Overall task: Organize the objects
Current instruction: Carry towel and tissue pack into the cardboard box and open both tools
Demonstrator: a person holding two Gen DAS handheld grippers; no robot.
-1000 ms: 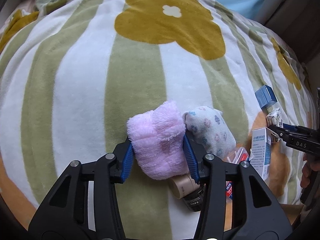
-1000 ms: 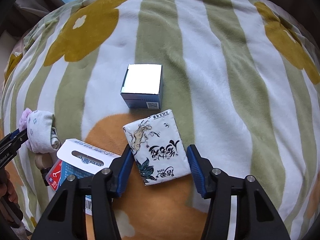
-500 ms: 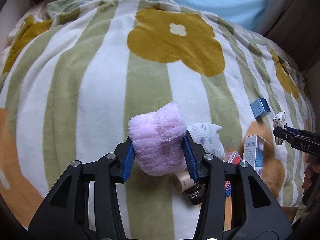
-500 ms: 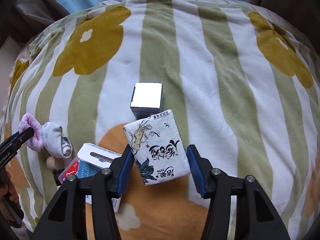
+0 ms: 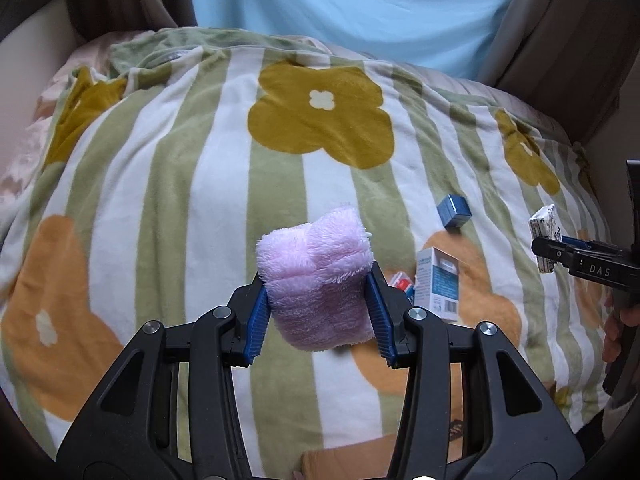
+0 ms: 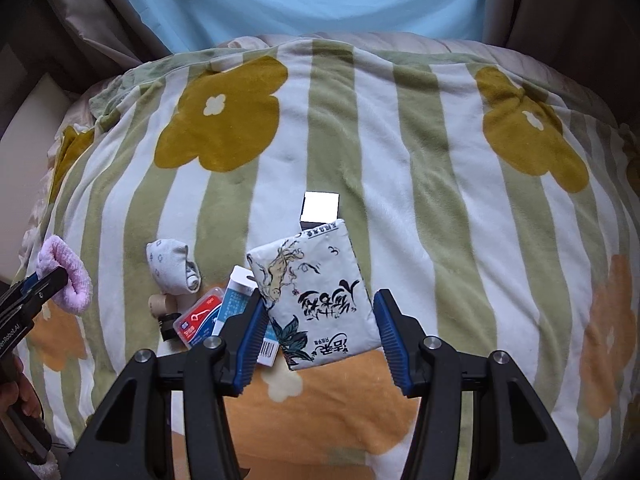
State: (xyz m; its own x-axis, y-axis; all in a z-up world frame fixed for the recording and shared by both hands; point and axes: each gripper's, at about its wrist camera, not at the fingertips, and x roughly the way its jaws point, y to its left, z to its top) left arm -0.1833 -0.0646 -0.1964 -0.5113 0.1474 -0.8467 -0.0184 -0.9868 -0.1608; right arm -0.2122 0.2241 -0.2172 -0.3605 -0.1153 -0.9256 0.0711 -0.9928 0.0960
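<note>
My left gripper (image 5: 318,316) is shut on a fluffy pink rolled sock (image 5: 316,276) and holds it well above the striped flowered blanket (image 5: 180,184). My right gripper (image 6: 318,332) is shut on a white tissue pack with ink drawings (image 6: 316,292), also lifted off the blanket. The pink sock shows at the left edge of the right wrist view (image 6: 66,276). The tissue pack shows at the right of the left wrist view (image 5: 545,228).
On the blanket lie a white patterned sock roll (image 6: 170,266), a small beige bottle (image 6: 160,306), a red-and-clear case (image 6: 198,316), a white-and-blue carton (image 5: 436,282) and a small blue box (image 5: 453,211). A light blue curtain (image 5: 340,8) hangs behind the bed.
Both grippers have risen well above the blanket with their loads. The items left on the blanket now look smaller and farther away.
</note>
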